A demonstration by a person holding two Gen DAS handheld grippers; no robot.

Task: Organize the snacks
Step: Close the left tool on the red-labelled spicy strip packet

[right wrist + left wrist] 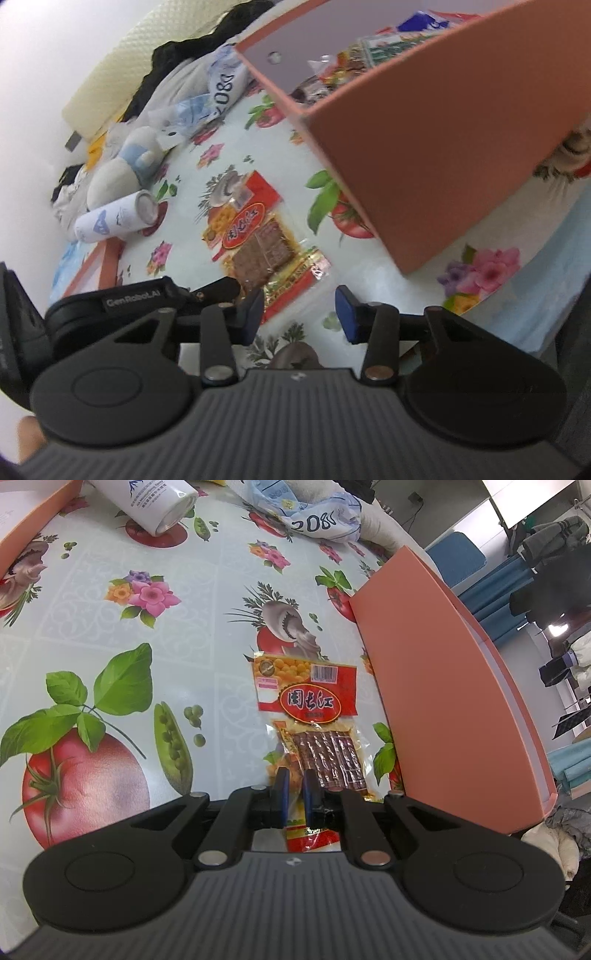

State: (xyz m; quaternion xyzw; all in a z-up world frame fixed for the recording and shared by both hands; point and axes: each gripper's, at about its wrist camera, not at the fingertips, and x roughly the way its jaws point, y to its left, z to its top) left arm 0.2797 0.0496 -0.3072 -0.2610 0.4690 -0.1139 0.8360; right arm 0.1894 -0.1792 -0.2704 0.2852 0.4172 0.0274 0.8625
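snack packet (314,723): flat on tablecloth (110,627), long axis pointing away from left gripper (295,794) | near end pinched between its blue pads | right gripper (301,314): released, empty

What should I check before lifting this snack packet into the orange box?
1. Left gripper pinching the snack packet: ok, jaws nearly closed on its near end.
2. Packet lifted: not ok, it lies on the table.
3. Right gripper empty: ok, open, nothing between its fingers.
4. Orange box open with room: ok, snacks inside, space left.
5. Grip firm enough: cannot tell.
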